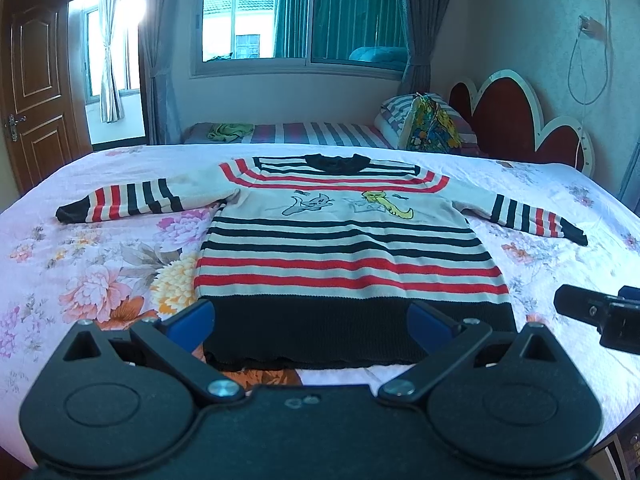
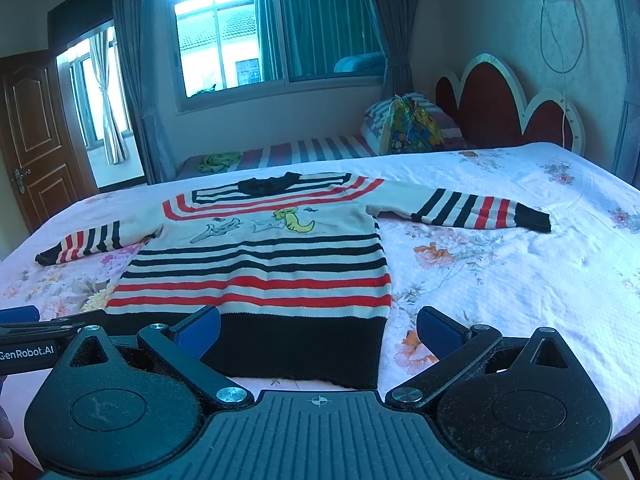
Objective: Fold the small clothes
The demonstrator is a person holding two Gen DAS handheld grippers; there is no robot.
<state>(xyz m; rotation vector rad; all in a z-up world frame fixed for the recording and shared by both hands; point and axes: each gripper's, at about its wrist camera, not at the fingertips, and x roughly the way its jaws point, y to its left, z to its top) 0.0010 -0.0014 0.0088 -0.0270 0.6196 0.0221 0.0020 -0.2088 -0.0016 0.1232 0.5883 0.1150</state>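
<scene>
Sweater (image 1: pixel 348 248) flat on bed (image 1: pixel 100 280) | soft, light knit (will sag) | take at hem corners | left claw (image 1: pixel 312 320) apart, right claw (image 2: pixel 318 328) apart, both empty

window (image 1: pixel 296 12): bright daylight | curtains (image 1: pixel 420 20): grey | door (image 1: pixel 34 88): brown wood | headboard (image 1: pixel 520 120): red scalloped

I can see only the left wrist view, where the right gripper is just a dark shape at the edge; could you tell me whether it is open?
Observer: Yes, the right gripper is open, its blue pads wide apart with nothing between them.
Operator: Thank you. Where is it aimed relative to the sweater?
Observer: It frames the right hem corner of the sweater: one pad lines up with the black hem band, the other with the bare floral sheet.
</scene>
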